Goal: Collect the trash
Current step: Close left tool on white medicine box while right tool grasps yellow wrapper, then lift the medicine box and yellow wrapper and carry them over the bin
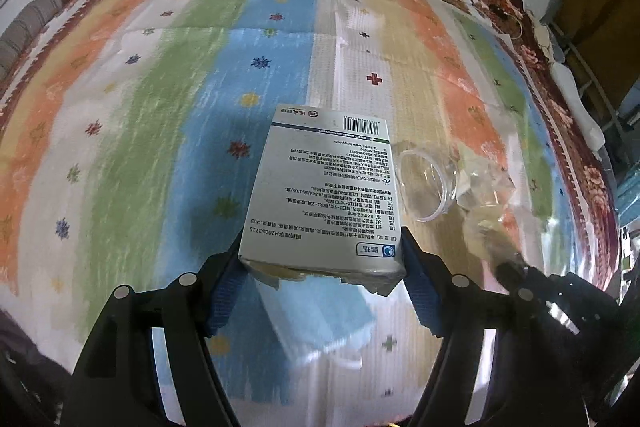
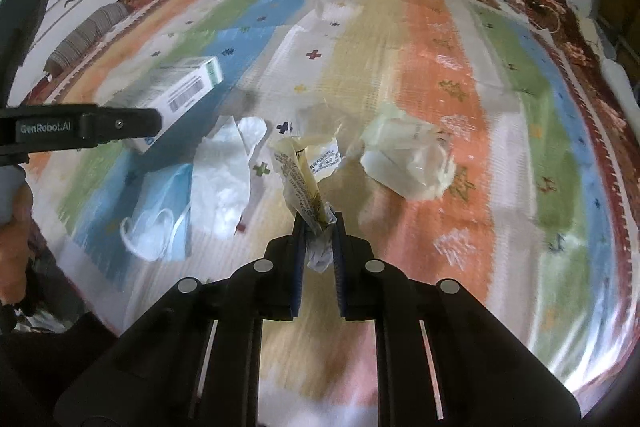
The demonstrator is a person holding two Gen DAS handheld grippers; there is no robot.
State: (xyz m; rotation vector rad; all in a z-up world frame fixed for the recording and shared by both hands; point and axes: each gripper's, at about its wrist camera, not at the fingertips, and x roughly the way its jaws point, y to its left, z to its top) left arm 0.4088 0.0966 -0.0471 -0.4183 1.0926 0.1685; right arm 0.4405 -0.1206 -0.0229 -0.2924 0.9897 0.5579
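Left gripper [image 1: 324, 255] — lower centre of the left wrist view; blue-padded jaws clamped on the near end of a white medicine box [image 1: 320, 195], printed face and barcode up, box raised off the striped cloth [image 1: 160, 67].

Clear plastic cup [image 1: 428, 183] — just right of the box, lying on its side, mouth toward the camera; crumpled clear wrap beside it, blurred.

Right gripper [image 2: 318, 227] — lower centre of the right wrist view; jaws nearly together, pinching a crumpled yellowish printed wrapper [image 2: 300, 167] that rises toward frame centre.

Crumpled white tissue [image 2: 228, 179] — left of the wrapper, on the cloth.

Blue face mask [image 2: 160, 223] — lower left of the tissue, touching it, ear loops showing.

Crumpled pale packet [image 2: 408, 163] — right of the wrapper, apart from it.
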